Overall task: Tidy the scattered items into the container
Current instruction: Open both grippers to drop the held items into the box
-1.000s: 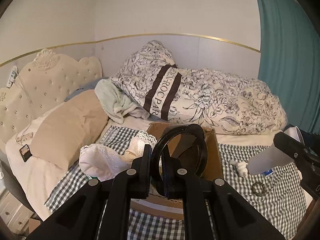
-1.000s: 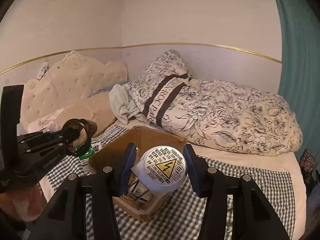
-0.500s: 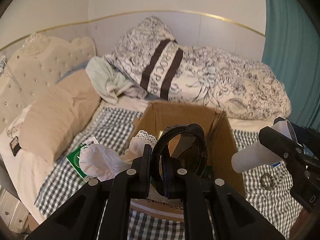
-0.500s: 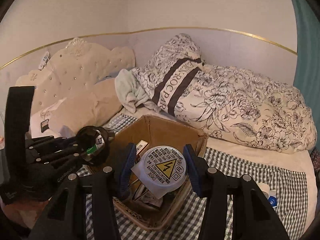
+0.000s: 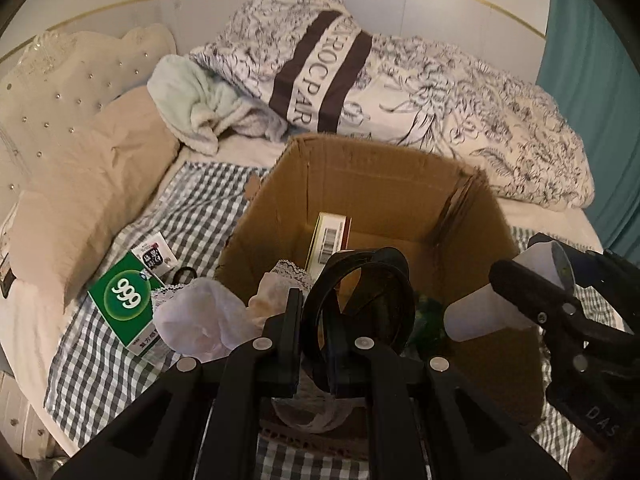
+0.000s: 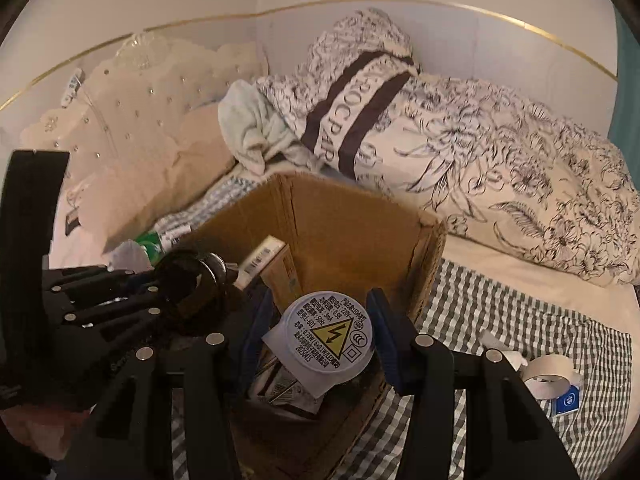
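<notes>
Grippers hide the cardboard box [image 5: 360, 184] floor.

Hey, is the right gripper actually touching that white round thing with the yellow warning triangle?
Touching. The right wrist view shows the right gripper with its blue pads pressed against both sides of the white round device, no gap visible.

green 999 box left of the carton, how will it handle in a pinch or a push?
The green 999 box looks like thin printed card, so probably light and crushable under a hard pinch. It lies flat on the checked cloth, so it should slide, not roll. The white lace garment overlaps one corner and may drag along.
</notes>
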### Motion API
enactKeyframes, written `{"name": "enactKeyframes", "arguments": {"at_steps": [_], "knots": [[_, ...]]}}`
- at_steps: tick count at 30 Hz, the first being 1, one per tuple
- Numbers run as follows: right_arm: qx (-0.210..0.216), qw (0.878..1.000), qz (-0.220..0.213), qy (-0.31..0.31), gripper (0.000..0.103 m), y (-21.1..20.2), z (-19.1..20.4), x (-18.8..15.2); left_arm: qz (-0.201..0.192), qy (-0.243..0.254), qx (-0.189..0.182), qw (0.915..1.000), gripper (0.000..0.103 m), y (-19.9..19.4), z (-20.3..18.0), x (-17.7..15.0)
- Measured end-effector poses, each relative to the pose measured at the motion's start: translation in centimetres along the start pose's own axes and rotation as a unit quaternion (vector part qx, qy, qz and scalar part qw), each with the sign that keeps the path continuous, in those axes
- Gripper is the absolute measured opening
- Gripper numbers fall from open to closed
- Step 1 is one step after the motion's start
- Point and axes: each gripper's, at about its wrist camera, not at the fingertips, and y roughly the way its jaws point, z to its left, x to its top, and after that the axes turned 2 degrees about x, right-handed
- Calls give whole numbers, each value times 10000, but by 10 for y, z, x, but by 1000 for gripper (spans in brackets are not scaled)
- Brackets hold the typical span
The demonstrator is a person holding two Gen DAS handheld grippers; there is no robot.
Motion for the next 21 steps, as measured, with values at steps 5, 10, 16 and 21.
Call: {"name": "enactKeyframes", "arguments": {"at_steps": [5, 10, 16, 21], "knots": [[27, 9994, 358, 20, 49, 24, -2, -4, 376, -13, 38, 9993, 9, 24, 1, -2], [-75, 9964, 847, -62, 49, 47, -1, -11, 501, 69, 98, 9987, 9, 32, -1, 0], [-68, 9945, 1032, -131, 49, 56, 3, -16, 518, 140, 113, 9985, 9, 33, -3, 1], [15, 9948, 1019, -88, 49, 52, 5, -16, 428, 230, 149, 9987, 22, 25, -6, 3]]}}
